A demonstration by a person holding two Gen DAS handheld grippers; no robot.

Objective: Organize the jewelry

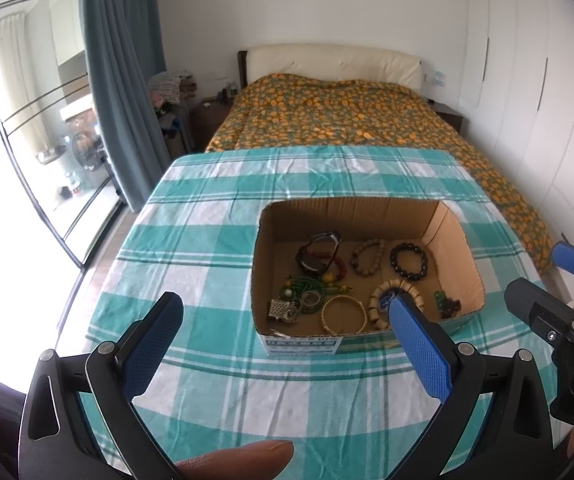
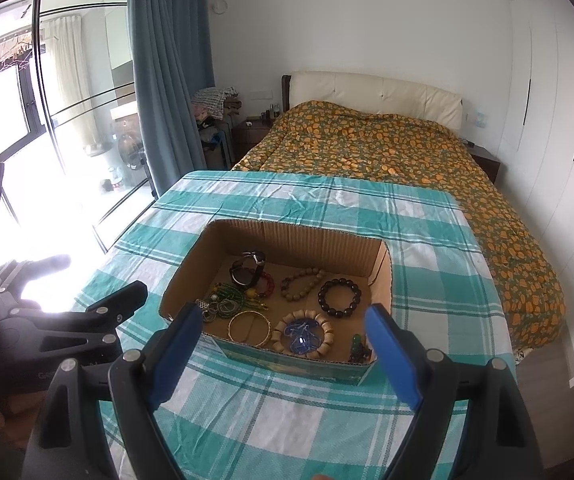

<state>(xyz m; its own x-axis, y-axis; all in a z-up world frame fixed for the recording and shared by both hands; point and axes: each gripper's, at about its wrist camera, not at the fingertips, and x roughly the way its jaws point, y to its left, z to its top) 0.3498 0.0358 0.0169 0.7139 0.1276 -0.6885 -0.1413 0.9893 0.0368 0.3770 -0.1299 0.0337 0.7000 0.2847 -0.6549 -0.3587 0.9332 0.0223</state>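
Observation:
An open cardboard box [image 1: 457,248] [image 2: 185,268] stands on the green-checked tablecloth [image 1: 207,240] [image 2: 427,280]. Inside lie several pieces of jewelry: a dark bead bracelet [image 1: 409,261] [image 2: 340,297], a tan bead bracelet [image 1: 367,255] [image 2: 301,280], a gold bangle [image 1: 344,315] [image 2: 250,328], a pale wooden bracelet [image 1: 375,300] [image 2: 304,334], a watch [image 1: 319,254] [image 2: 249,268] and green beads [image 1: 305,288] [image 2: 229,294]. My left gripper [image 1: 287,312] is open in front of the box, nothing between its pads. My right gripper [image 2: 283,328] is open too, just short of the box's near wall.
A bed with an orange-patterned cover [image 1: 347,120] [image 2: 407,152] lies beyond the table. White wardrobes [image 1: 535,100] [image 2: 547,120] line the right side. A blue curtain [image 1: 119,80] [image 2: 167,60] and glass doors are on the left. A fingertip [image 1: 239,458] shows at the bottom edge.

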